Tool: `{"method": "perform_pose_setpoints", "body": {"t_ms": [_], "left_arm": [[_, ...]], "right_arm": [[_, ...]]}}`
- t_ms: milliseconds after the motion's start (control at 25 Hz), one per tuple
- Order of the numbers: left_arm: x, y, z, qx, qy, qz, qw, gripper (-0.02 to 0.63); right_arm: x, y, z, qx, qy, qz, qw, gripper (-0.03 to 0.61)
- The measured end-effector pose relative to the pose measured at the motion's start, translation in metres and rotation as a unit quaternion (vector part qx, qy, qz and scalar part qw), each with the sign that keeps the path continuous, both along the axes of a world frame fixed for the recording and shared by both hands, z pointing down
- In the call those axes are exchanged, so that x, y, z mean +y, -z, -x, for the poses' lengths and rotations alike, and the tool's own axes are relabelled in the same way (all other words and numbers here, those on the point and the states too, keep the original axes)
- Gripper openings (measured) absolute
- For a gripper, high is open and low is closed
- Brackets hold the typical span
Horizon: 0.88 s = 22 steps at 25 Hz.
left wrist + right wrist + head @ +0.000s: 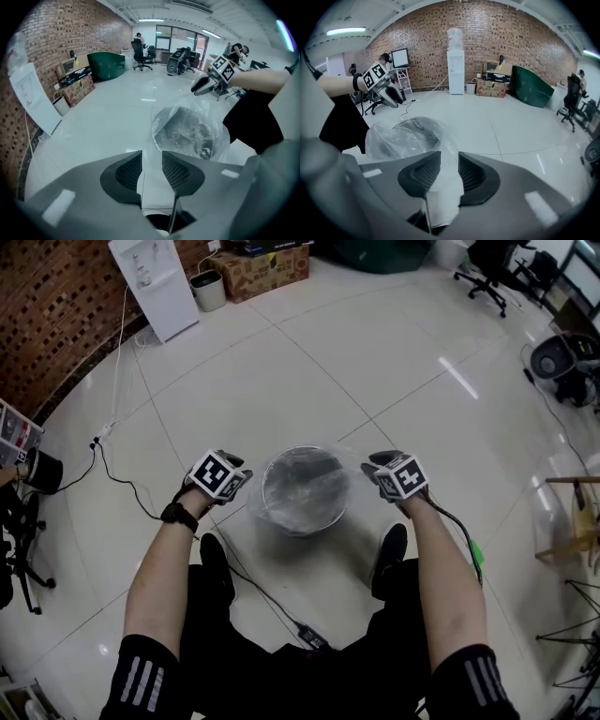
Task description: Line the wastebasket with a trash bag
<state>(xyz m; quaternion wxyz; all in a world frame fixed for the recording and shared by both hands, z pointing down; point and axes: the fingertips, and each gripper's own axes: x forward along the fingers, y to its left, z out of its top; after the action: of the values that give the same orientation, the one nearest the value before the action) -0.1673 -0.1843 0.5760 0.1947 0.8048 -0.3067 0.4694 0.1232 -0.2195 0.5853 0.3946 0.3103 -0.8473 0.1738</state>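
on the tiled floor (375, 362) the wastebasket (303, 488) is seen, draped by the clear trash bag (393, 138). film is seen ungripped inside the parted left claw (151, 168) and right claw (449, 171); if snagged there, it could be dragged off the rim.

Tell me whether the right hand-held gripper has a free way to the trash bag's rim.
Probably yes: the right hand-held gripper sits beside the wastebasket, jaws apart, with the trash bag film between them and nothing in the way.
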Motion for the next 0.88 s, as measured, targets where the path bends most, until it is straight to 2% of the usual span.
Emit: {"method": "perform_pose_setpoints", "body": {"t_ms": [160, 320, 520, 720, 880], "left_arm": [[0.037, 0.005, -0.02, -0.019, -0.053, -0.001, 0.9984, 0.127], [0.065, 0.022, -0.041, -0.018, -0.093, -0.023, 0.9952, 0.127], [0.095, 0.029, -0.065, -0.018, -0.128, -0.039, 0.9909, 0.127], [0.124, 0.023, -0.082, -0.044, -0.184, -0.045, 0.9809, 0.127], [0.126, 0.017, -0.092, -0.048, -0.197, -0.051, 0.978, 0.127]], "right_arm": [[0.02, 0.019, 0.0, 0.007, 0.02, -0.014, 1.0, 0.141], [0.041, 0.044, 0.001, -0.017, 0.027, -0.016, 0.999, 0.143], [0.085, 0.022, 0.003, -0.017, 0.048, 0.061, 0.997, 0.143], [0.102, -0.024, -0.002, -0.044, 0.019, 0.154, 0.987, 0.173], [0.094, -0.029, 0.007, -0.088, 0.013, 0.151, 0.985, 0.175]]}}
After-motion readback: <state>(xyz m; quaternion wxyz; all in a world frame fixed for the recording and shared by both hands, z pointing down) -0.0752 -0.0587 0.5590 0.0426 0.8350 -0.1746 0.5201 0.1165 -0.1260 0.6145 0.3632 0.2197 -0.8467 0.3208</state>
